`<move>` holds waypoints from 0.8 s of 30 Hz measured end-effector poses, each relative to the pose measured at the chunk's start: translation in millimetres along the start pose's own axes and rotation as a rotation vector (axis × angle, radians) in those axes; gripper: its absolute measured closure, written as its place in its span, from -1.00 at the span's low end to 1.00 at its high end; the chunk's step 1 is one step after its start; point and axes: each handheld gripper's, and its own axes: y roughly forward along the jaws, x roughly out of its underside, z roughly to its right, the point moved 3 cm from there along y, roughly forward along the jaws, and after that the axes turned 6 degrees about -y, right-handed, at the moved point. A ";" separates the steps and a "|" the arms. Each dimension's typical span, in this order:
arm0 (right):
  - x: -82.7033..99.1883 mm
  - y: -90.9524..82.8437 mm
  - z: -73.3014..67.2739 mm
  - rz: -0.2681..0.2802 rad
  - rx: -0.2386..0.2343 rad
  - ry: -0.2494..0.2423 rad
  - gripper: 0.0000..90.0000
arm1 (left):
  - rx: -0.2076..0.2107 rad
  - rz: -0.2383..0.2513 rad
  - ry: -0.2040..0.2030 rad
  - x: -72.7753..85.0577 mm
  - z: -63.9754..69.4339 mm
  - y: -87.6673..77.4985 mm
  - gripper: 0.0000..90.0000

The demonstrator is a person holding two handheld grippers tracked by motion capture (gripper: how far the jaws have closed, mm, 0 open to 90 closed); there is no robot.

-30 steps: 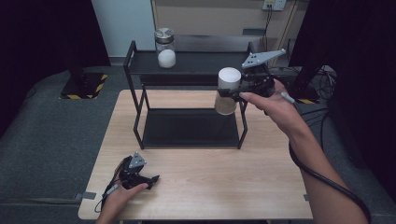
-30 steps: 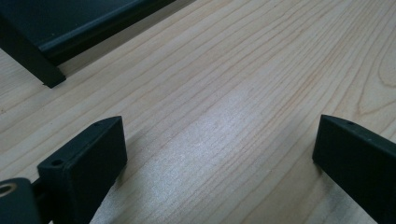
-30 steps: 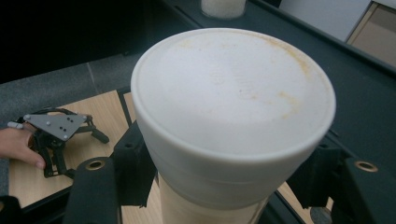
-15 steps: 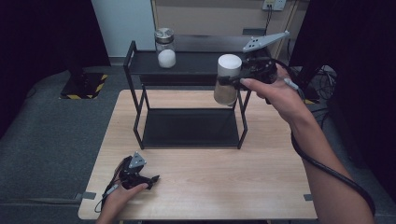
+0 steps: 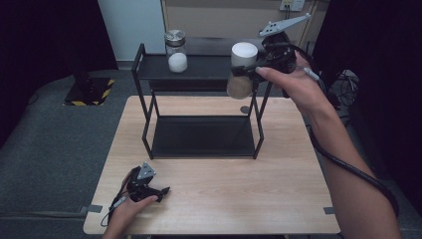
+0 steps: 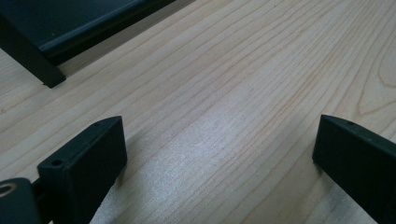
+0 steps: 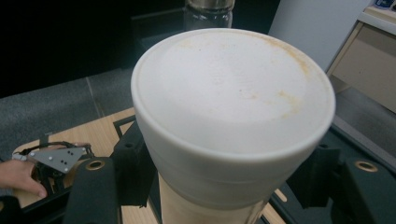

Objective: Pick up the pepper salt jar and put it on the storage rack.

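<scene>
Right gripper (image 5: 249, 74) is clamping its jaws on a white-lidded jar (image 5: 242, 69), holding it in the air at the right end of the black rack's (image 5: 199, 74) top shelf. Left gripper (image 5: 160, 191) is resting on the table (image 5: 278, 199), jaws apart, nothing between them. Second jar (image 5: 176, 51) is standing on the top shelf.

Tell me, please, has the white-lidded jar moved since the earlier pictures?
Yes: the white-lidded jar rose against the black rack, from below the top shelf to beside it.
</scene>
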 end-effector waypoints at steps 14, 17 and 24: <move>-12.4 9.5 15.8 0.006 0.011 0.020 -0.20 | 0.000 0.001 -0.001 0.1 0.0 0.1 -0.96; -16.2 10.2 17.9 0.007 0.015 0.021 -0.20 | 0.000 0.000 0.000 0.1 0.0 0.0 -0.96; -22.3 13.0 25.0 0.007 0.031 0.030 -0.20 | 0.000 0.000 0.000 0.0 0.0 0.0 -0.96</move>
